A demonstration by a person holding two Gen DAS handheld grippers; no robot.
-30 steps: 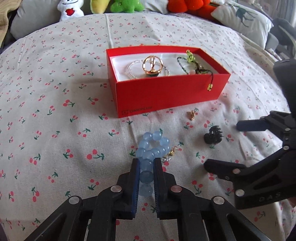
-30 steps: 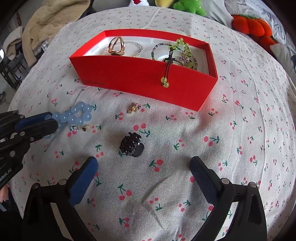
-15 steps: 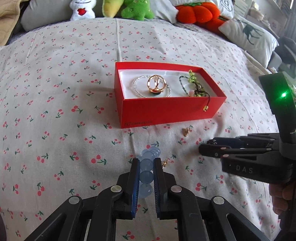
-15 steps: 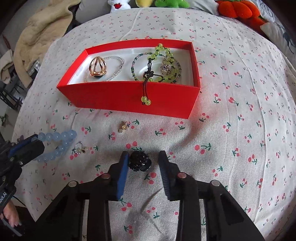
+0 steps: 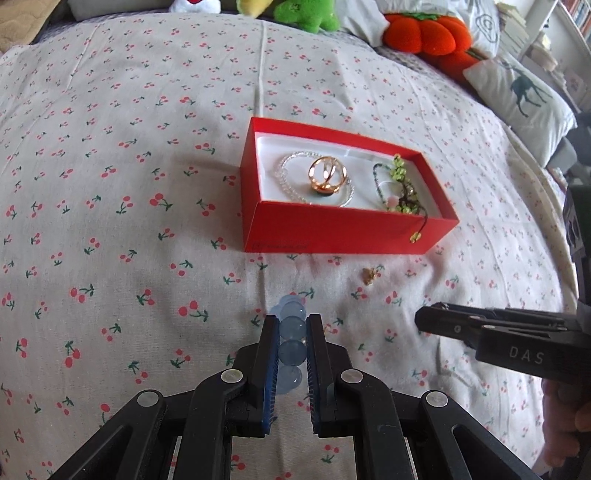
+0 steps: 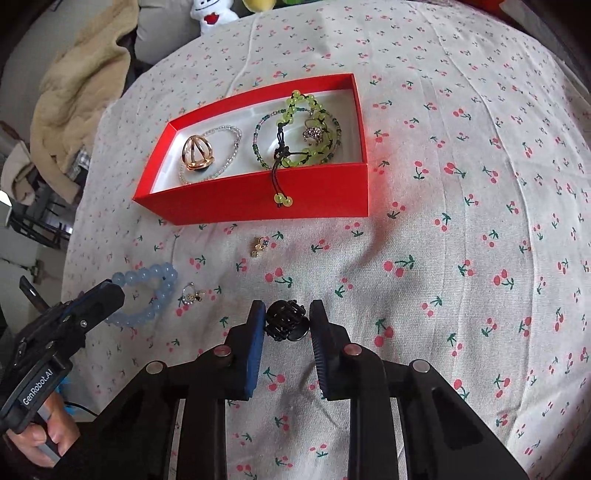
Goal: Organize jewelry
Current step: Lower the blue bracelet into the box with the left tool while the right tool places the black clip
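Left wrist view: red box sits open on a cherry-print bedspread. Its white lining holds a gold cage-shaped ring lying on a clear bead bracelet at one end, and at the other a green bead bracelet tangled with a dark seed-bead strand and a small rhinestone charm. The green bracelet's black cord hangs over the near wall, ending in two green beads outside the box.

Writing: faint printed mark on the box's near wall, not legible. "DAS" on the right tool body, "GenRobot.AI" on the left tool body.

Left claw is pinched on the blue bead bracelet, pads pressed against the beads; in the right wrist view the rest of the loop hangs out past the fingers. Right claw is closed around a black hair clip, both pads touching its sides.

Loose on the bedspread between the box and the claws: a small gold charm near the box wall, and a small earring just beside the blue loop. Plush toys and a deer-print pillow line the far edge. A tan blanket lies off to one side. A hand grips the left tool handle.
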